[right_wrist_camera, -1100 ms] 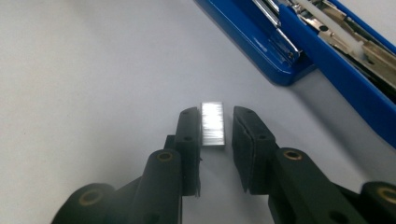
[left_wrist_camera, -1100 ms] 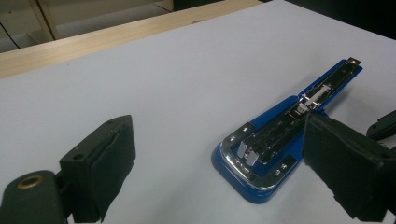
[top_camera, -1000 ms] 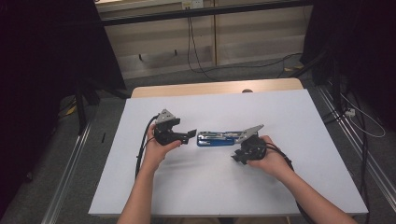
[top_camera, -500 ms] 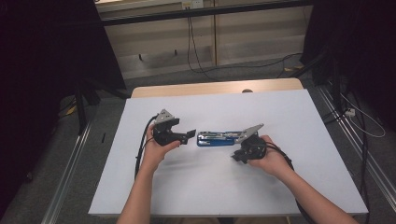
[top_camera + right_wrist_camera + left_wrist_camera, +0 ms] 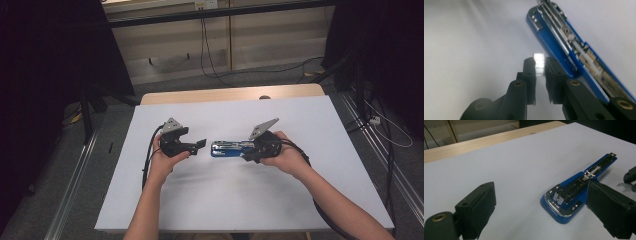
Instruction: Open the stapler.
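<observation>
1. Stapler [image 5: 231, 148]: blue, opened flat, lying mid-sheet on the white table cover [image 5: 320, 195] between my two grippers. Its metal magazine channel faces up; in the left gripper view [image 5: 571, 195] the rail looks exposed and ready to load.

2. My right gripper [image 5: 540, 65] is pinching a strip of staples [image 5: 539, 63] between its pads, jaws drawn in narrow on the shiny block. It hovers just beside the stapler's long blue edge, at the end nearest my right hand.

3. My left gripper [image 5: 200, 143] has its jaws spread wide, holding nothing. It sits near the stapler's other end, apart from it; in its own view the jaws frame the rounded blue base without touching.

4. Step in hand, as I judge it: loading, with the strip carried toward the channel and not yet in it.

5. Next move calls for turning the strip to run along the rail, legs down, then lowering it squarely in. The left gripper could steady the base so it doesn't skid.

6. Risk: the strip is brittle, so too hard a squeeze or a skewed entry may snap it.

7. Room: open sheet on all sides of the stapler; the cover's edges are well apart from the work. The wooden table edge [image 5: 225, 95] lies beyond, far off.
</observation>
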The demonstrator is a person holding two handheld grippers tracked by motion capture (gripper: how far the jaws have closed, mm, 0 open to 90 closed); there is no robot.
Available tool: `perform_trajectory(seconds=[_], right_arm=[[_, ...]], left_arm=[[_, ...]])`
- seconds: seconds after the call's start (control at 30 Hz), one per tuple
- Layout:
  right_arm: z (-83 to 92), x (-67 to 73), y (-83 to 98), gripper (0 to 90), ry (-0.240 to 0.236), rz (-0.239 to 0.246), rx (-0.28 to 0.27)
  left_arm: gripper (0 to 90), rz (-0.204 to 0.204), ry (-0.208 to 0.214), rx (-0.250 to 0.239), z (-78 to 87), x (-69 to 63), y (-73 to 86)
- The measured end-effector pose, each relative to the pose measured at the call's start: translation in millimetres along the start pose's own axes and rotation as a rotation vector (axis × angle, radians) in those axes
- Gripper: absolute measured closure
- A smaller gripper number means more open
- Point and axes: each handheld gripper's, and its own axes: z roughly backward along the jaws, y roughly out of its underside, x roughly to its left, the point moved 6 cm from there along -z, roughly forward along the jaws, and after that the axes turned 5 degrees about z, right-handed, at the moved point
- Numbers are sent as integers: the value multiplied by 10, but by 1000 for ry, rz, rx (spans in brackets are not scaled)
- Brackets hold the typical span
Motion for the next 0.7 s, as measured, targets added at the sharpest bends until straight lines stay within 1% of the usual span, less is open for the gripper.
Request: perform_trajectory(seconds=[0.03,0.1,0.17,0.23,0.33,0.4,0.5,0.53,0.6,0.63,0.7], right_arm=[[6,-11,-30,789,-4,5,2],[10,-25,-95,789,-15,25,-13],[9,-43,-151,789,-21,40,-18],[3,-56,-196,789,-25,50,-24],[-8,-73,-247,789,-33,53,-30],[-14,-84,-275,789,-38,57,-30],[-37,-104,-314,789,-44,70,-26],[-47,-114,-320,789,-52,82,-21],[-75,-135,-328,789,-52,82,-17],[-84,-150,-326,789,-55,94,-11],[-97,-176,-330,789,-58,92,-11]], left_arm=[[94,0,1,-2,2,-2,5],[92,0,-3,7,5,5,14],[89,6,-3,2,12,11,7],[89,-1,-6,2,12,12,9],[87,5,-1,2,19,17,17],[87,11,-5,5,29,35,22],[84,29,4,7,36,44,38],[83,25,3,12,39,47,41],[82,29,1,15,54,49,39],[79,32,4,14,61,48,37],[75,38,5,14,74,48,36]])
